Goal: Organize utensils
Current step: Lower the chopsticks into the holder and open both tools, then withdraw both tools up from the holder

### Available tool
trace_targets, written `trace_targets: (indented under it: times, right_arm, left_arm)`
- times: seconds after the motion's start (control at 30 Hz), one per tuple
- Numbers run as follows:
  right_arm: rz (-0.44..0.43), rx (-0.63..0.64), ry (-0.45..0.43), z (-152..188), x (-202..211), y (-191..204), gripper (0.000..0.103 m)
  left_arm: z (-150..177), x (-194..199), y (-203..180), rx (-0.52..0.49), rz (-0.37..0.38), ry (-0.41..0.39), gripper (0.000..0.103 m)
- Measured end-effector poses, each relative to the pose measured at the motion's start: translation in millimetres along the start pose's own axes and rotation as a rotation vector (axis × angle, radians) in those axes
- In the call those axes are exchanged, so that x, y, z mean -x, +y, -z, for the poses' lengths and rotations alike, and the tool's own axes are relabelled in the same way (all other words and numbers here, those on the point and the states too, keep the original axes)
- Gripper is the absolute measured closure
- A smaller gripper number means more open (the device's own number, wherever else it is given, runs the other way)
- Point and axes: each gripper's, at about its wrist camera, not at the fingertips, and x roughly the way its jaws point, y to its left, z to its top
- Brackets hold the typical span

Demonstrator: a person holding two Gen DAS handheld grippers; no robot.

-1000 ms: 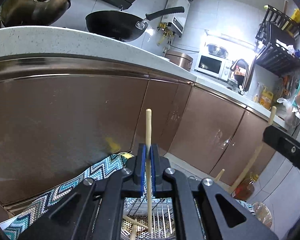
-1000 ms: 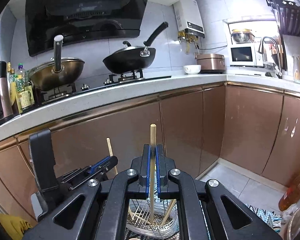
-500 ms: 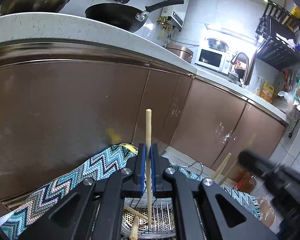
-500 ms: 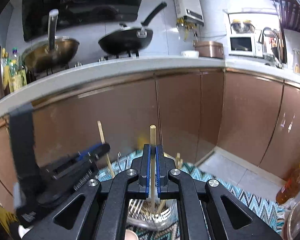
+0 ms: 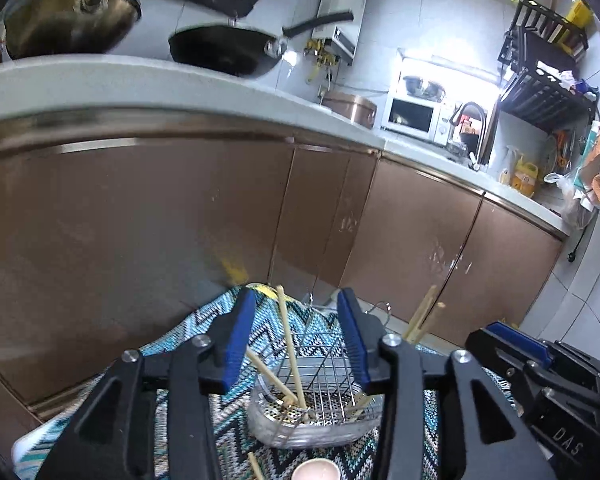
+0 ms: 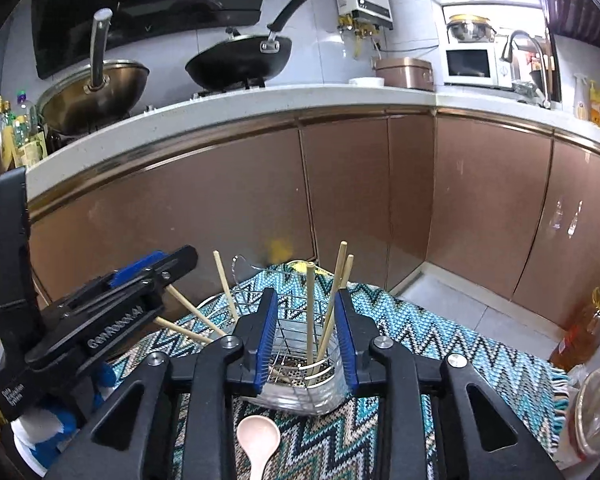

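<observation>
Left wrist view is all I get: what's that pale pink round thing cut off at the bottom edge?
Observer: A pale pink plastic spoon, lying on the zigzag woven mat before the wire utensil basket.
Operator: Is the other gripper holding anything?
Observer: No. The right gripper is open; a wooden chopstick stands in the basket between its fingers, unclamped.
Operator: Anything on the floor?
Observer: An amber plastic bottle stands beyond the mat's fringe.
</observation>
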Motion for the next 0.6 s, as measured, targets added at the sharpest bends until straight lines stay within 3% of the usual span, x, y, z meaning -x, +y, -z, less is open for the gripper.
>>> trace_targets:
  times: [0.23,0.6]
  right_arm:
    - [0.008,-0.008,-0.045,-1.7,60.6,10.3,0.068]
    - [0.017,-0.019,-0.100,11.6,148.9,31.2,0.063]
  left_arm:
    - [-14.7,68.3,16.0,-0.003,-0.051,-0.038,0.052]
    - [-15.0,169.4,21.7,-0.024,-0.084,-0.041,0.047]
